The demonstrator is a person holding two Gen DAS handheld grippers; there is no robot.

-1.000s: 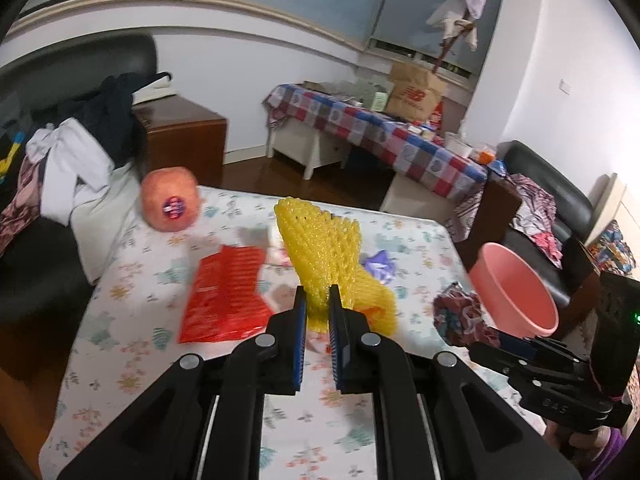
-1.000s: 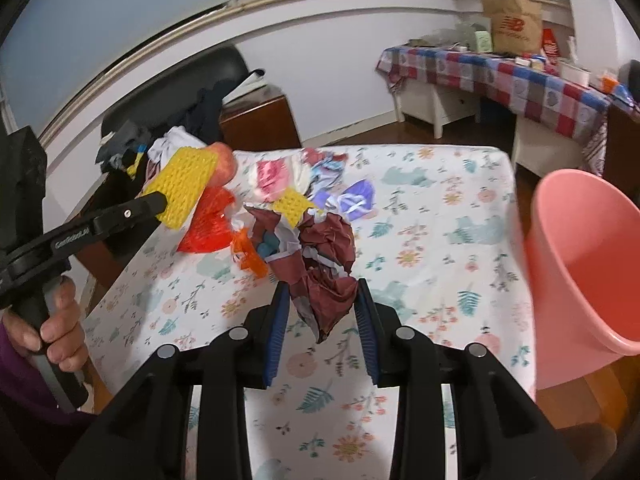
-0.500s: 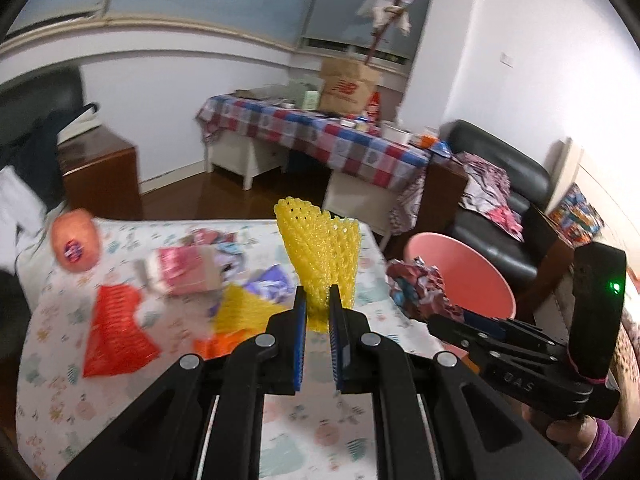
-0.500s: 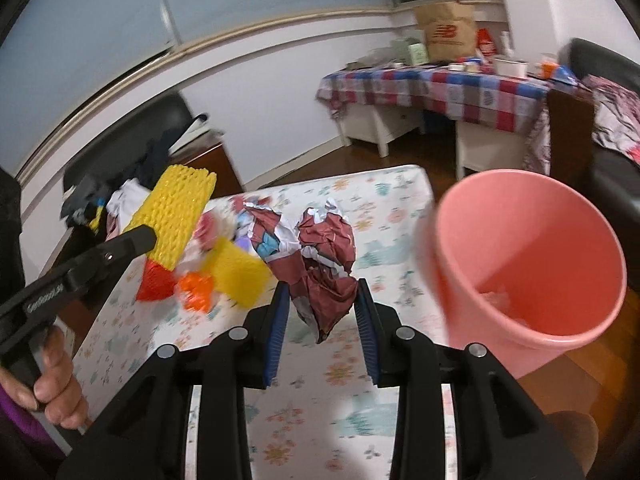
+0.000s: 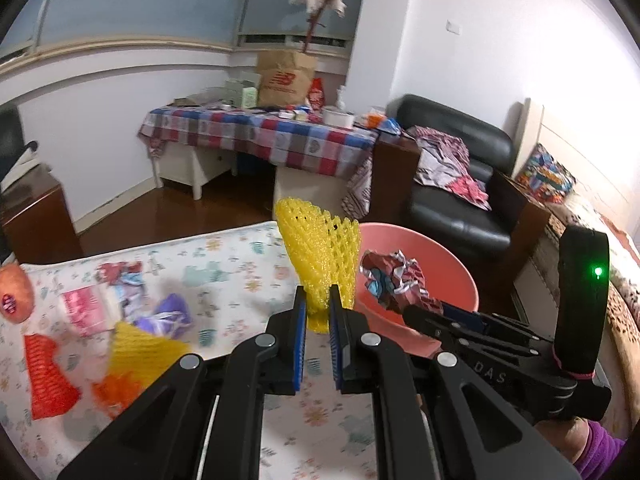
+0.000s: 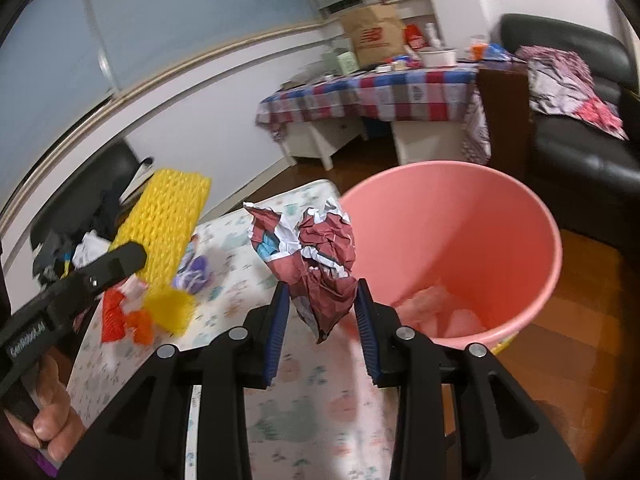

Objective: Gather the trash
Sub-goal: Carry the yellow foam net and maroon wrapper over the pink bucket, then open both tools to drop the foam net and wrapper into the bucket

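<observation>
The left tongs [image 5: 318, 312] grip a yellow foam fruit net [image 5: 320, 248], its long axis upright, flaring upward. The right tongs [image 6: 322, 304] clamp a crumpled maroon paper wrapper [image 6: 316, 260] just left of the round pink plastic bucket [image 6: 500, 216].

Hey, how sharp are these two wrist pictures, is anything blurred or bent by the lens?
Left wrist view: the yellow foam net in the left gripper is crisp, while the litter on the floral table smears; walls bow from the fisheye. Right wrist view: the crumpled wrapper in the right gripper is sharp, the tablecloth below blurs, and the pink bin stays fairly clear.
</observation>
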